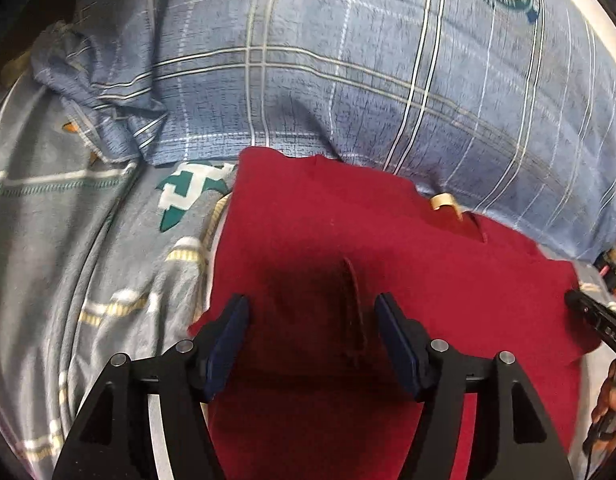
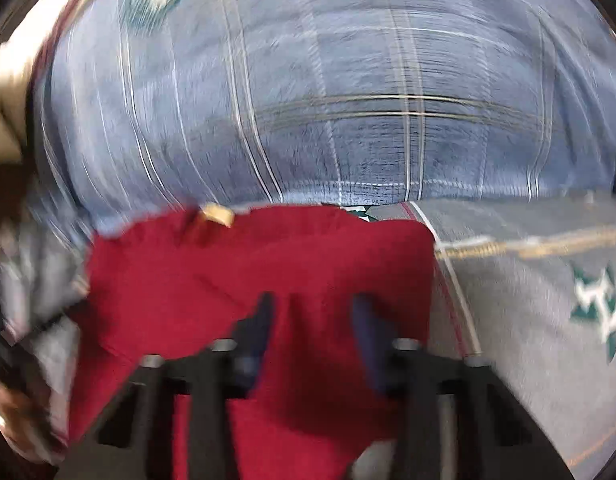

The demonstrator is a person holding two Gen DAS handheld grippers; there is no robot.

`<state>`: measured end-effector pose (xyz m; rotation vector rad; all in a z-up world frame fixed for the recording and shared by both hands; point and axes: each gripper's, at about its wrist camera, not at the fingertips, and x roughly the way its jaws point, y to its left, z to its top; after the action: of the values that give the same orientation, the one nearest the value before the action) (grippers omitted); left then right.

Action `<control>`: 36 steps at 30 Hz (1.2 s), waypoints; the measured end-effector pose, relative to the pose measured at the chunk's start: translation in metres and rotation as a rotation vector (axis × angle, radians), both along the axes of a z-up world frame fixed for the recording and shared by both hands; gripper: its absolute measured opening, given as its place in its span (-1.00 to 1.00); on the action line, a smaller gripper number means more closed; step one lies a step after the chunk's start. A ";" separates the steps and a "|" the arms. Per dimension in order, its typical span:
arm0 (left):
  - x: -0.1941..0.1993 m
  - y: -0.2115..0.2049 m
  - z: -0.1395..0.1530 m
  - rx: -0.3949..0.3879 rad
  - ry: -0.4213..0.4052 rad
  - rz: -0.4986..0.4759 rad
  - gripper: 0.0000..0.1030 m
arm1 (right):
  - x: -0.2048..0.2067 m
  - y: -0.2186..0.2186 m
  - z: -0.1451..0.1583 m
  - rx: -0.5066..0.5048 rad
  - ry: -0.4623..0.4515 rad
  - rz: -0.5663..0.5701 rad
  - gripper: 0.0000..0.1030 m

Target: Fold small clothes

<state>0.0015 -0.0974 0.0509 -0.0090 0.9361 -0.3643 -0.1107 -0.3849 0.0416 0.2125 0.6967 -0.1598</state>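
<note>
Left wrist view takes in a bed: ahead of the left gripper [image 1: 312, 312] bulges a blue plaid pillow [image 1: 348, 80], to its left spreads a grey patterned sheet [image 1: 88, 240], and straight under it lies the red garment [image 1: 348, 232]; it looks folded at least once, its far edge straight and a raised crease running between the spread fingers, which pinch nothing; the pale neck tag [image 1: 442, 200] shows ahead and to the right, near the pillow. I judge the fold partly done, with smoothing or a further fold left. At the right edge of that view a hand [image 1: 612, 400] carries the other tool; in the blurred right wrist view the right gripper [image 2: 312, 312] hangs over the same cloth, its fingers apart, and whether they pinch fabric I cannot tell. Only the pillow crowding the far edge stands in the way.
</note>
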 end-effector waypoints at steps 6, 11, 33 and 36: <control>-0.006 -0.014 -0.009 0.056 -0.043 -0.021 0.38 | -0.002 -0.048 -0.025 0.072 0.033 -0.163 -0.57; -0.011 -0.016 -0.008 0.071 -0.060 -0.022 0.38 | -0.027 -0.034 -0.011 0.063 0.003 -0.152 -0.33; -0.011 -0.015 -0.010 0.071 -0.084 -0.019 0.50 | -0.032 0.002 -0.017 -0.062 0.088 -0.063 0.31; -0.018 -0.012 -0.007 0.077 -0.100 -0.006 0.49 | -0.020 0.002 -0.034 -0.081 0.120 -0.073 0.46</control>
<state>-0.0163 -0.1097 0.0442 0.0816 0.8511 -0.3313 -0.1304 -0.3825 0.0074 0.1515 0.8002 -0.2715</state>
